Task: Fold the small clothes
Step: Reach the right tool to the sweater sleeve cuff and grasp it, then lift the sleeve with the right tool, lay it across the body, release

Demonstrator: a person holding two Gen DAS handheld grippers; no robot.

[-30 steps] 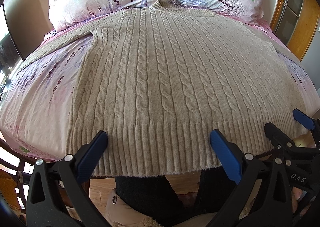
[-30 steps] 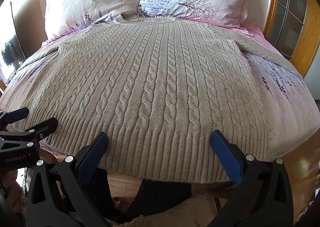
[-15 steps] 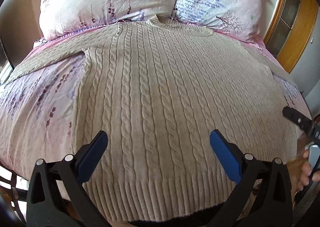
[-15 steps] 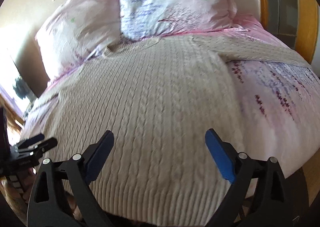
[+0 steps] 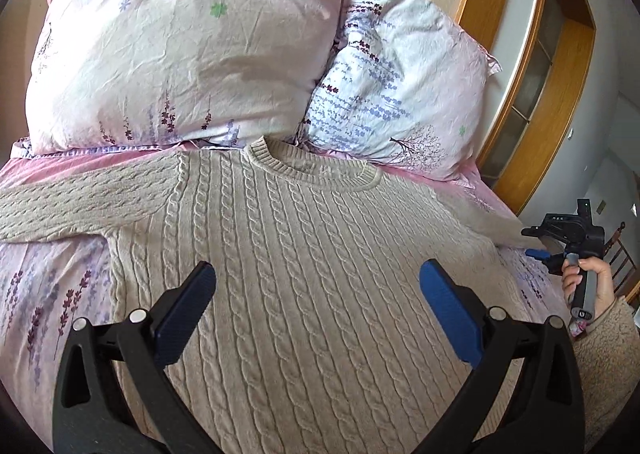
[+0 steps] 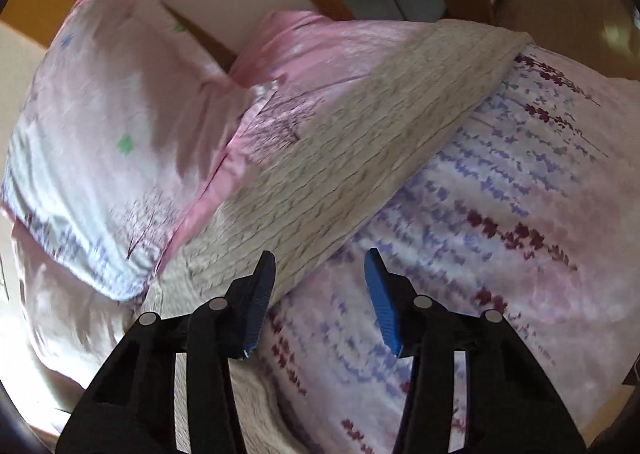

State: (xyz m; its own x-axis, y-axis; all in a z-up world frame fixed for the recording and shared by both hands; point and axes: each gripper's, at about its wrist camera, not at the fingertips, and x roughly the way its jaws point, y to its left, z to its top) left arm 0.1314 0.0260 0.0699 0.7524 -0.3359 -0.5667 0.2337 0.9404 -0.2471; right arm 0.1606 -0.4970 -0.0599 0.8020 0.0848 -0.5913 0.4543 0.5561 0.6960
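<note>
A beige cable-knit sweater (image 5: 312, 254) lies flat, front up, on the bed, its collar toward the pillows. Its left sleeve (image 5: 80, 198) stretches out sideways. My left gripper (image 5: 318, 272) hovers open above the sweater's chest with nothing between its fingers. My right gripper (image 6: 320, 258) is rolled to one side beside the right sleeve (image 6: 360, 158). Its jaws are closing with only the flowered sheet showing in the gap, and the sleeve's edge passes just by the left finger. In the left wrist view the right gripper (image 5: 540, 254) sits at the bed's right edge, held by a hand (image 5: 588, 278).
Two flowered pillows (image 5: 180, 46) (image 5: 400, 94) lean at the head of the bed, just behind the collar. A wooden-framed cabinet (image 5: 540, 114) stands to the right. The pink flowered sheet (image 6: 520, 214) is bare on both sides of the sweater.
My left gripper moved from the hem up over the sweater's body toward the collar. My right gripper swung right to the sleeve, rolled over, and its jaws narrowed.
</note>
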